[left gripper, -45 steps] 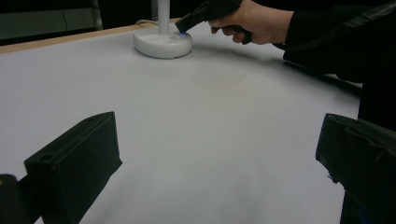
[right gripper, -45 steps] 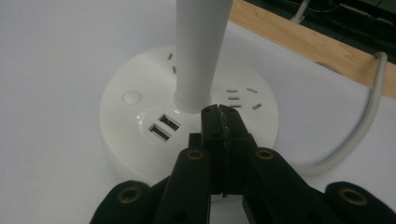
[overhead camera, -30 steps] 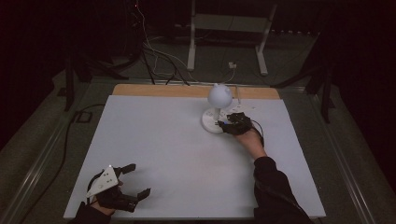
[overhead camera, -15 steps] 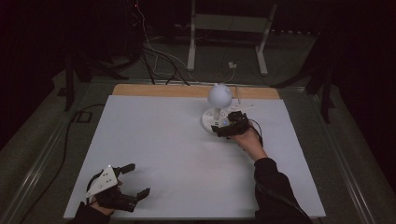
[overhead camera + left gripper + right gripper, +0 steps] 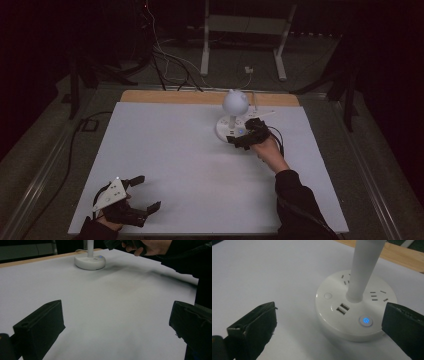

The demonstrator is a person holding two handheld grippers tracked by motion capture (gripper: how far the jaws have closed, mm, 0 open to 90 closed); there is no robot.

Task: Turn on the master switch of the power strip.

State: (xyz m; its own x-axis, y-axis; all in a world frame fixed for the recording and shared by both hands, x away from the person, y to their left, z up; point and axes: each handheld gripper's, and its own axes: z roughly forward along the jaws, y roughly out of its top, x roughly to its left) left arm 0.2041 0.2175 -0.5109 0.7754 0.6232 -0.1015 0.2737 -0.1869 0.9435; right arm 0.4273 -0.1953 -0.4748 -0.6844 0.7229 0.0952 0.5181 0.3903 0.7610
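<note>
Now, right gripper [image 5: 329, 325]: jaws just opened wide, holding nothing, just beside lamp base [image 5: 352, 312]; left gripper [image 5: 141, 194]: open, empty
Risk: jaw may clip lit power button [image 5: 365, 321]; lamp could switch off

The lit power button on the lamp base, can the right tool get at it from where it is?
Probably yes: the right tool hangs open just in front of the lamp base, with nothing between it and the power button.
</note>
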